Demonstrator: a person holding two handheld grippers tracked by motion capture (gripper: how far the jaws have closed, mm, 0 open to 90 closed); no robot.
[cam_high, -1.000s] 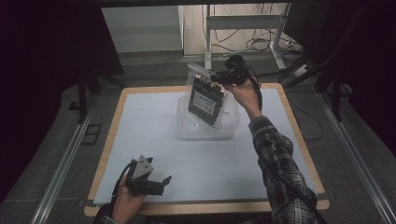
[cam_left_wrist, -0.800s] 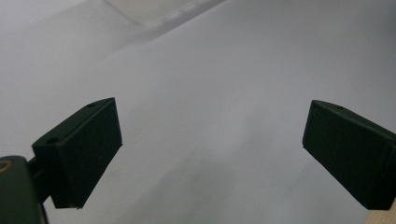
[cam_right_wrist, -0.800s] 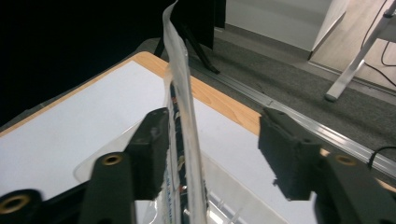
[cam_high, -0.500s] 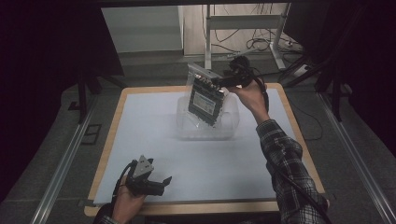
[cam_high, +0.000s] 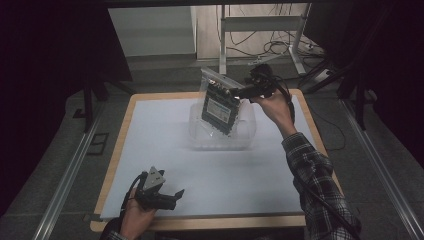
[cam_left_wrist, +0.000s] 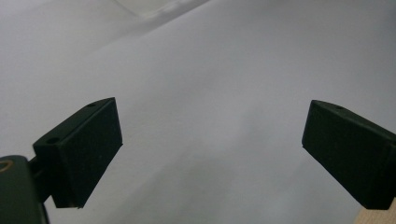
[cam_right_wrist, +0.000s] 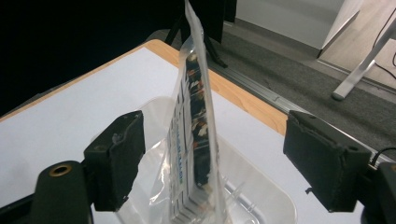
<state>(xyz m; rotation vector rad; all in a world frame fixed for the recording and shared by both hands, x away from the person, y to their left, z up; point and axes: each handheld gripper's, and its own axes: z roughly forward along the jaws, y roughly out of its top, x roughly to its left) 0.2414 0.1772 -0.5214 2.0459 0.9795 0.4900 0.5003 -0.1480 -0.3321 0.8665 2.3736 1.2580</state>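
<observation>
From the high view we've got a wooden table (cam_high: 127, 125) covered by a white sheet (cam_high: 165, 150), dark floor around it, a metal stand (cam_high: 222, 30) and cables (cam_high: 280, 47) behind. A clear tub (cam_high: 220, 137) sits toward the far side, with a bagged circuit board (cam_high: 220, 105) standing tilted in it. Our right gripper (cam_high: 235, 91) is up at the bag's top edge; the left gripper (cam_high: 175, 194) rests near the front edge.

Left gripper view: jaws spread wide over the bare sheet (cam_left_wrist: 210, 93), nothing between them.

Right gripper view: the jaws have just been opening, and the bag (cam_right_wrist: 196, 116) stands between the pads, the tub (cam_right_wrist: 261, 196) below it. The right pad is clear; whether the left one touches the plastic we can't tell.
</observation>
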